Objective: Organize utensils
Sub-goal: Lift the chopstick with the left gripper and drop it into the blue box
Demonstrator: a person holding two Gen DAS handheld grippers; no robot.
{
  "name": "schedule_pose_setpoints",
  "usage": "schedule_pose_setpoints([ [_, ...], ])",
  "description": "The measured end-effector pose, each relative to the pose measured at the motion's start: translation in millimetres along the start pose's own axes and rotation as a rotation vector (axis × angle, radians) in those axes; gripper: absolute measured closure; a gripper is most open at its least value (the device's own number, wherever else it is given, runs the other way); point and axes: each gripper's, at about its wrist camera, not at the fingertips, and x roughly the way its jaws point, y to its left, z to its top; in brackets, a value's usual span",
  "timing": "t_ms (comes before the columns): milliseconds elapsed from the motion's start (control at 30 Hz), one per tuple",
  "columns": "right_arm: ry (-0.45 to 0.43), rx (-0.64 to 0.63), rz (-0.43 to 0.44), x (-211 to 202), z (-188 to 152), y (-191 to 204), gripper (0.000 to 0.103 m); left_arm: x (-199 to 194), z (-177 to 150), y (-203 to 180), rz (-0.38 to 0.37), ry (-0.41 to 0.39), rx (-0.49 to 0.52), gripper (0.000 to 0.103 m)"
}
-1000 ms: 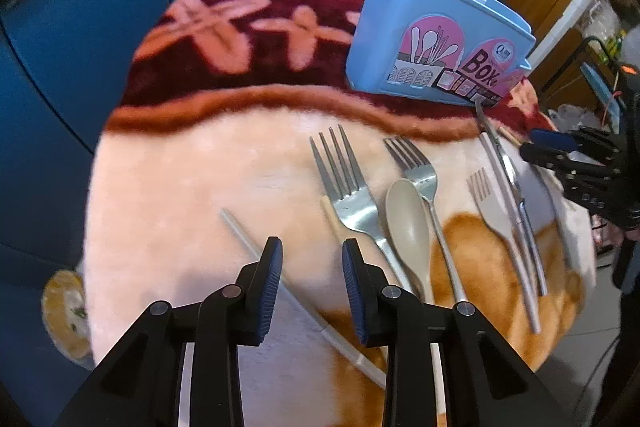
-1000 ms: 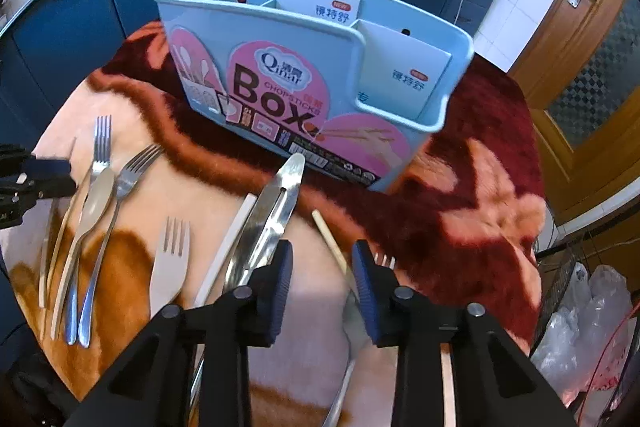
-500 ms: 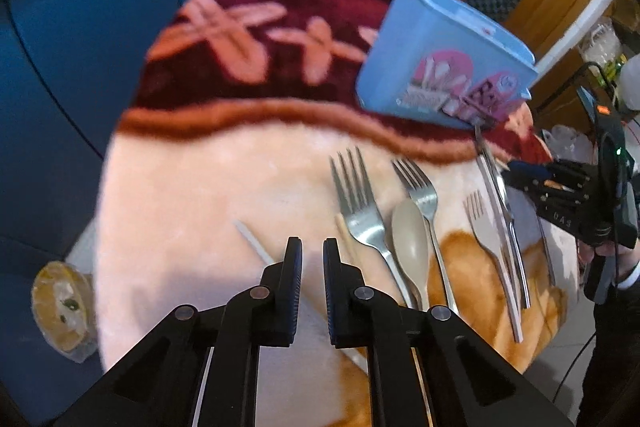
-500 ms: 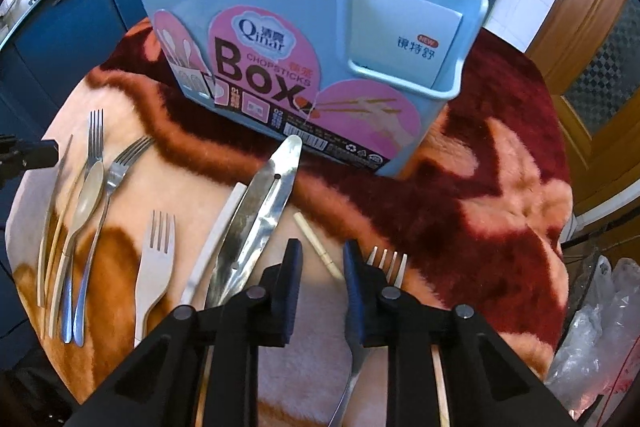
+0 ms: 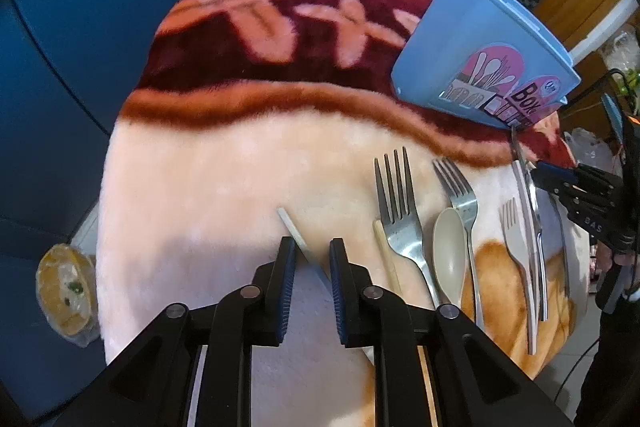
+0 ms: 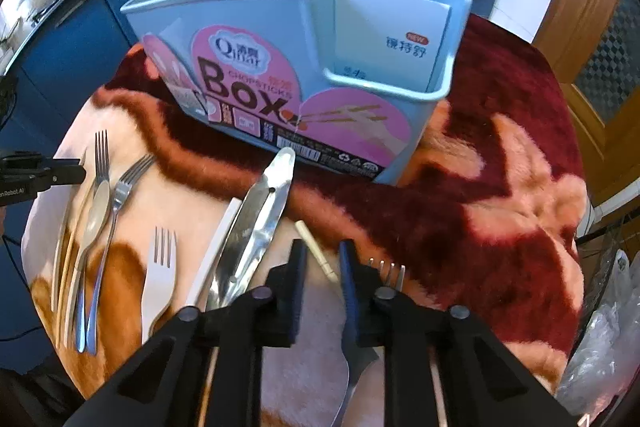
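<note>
Left gripper (image 5: 311,267): low over the pale part of the blanket (image 5: 224,195), fingers parted a little with a white chopstick (image 5: 294,231) running between them; nothing is clenched, and I cannot tell if the pads touch it.
Right gripper (image 6: 323,271): fingers likewise apart, straddling a beige chopstick (image 6: 314,249) that lies on the blanket; contact cannot be told.
Beside the right gripper: a steel fork (image 6: 387,271) pokes its tines out just behind the right finger; metal tongs (image 6: 260,215) lie to the left, tip touching the foot of the box.
Row of utensils: white plastic fork (image 6: 158,279), then a second white chopstick (image 6: 216,243) alongside the tongs; further left a beige spoon (image 5: 450,247) between two steel forks (image 5: 396,203), all flat on the blanket.
Chopsticks box (image 6: 304,67): light blue, upright on the dark red part of the blanket, beyond all the utensils; paper inserts stand in its compartments.
Background: blue cabinets (image 5: 80,27) and a wooden door (image 6: 600,39).
</note>
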Motion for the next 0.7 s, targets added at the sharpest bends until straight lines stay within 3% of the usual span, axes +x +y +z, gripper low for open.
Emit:
schedule_pose_setpoints([
  [67, -0.017, 0.015, -0.006, -2.3, -0.9, -1.1, 0.096, -2.1, 1.3, 4.0, -0.025, -0.026, 0.004, 0.093],
  [267, -0.089, 0.093, 0.001, -19.4, -5.4, -8.0, 0.096, -17.5, 3.6, 4.7, -0.145, -0.150, 0.031, 0.099],
  [433, -0.239, 0.179, -0.006, -52.5, -24.5, -1.4, 0.096, -40.1, 11.3, -9.1, -0.231, -0.284, 0.118, 0.099],
  [700, -0.478, 0.223, -0.007, -106.1, -32.7, 22.2, 0.096, -86.4, 17.4, -39.6, -0.288, -0.546, 0.207, 0.099],
])
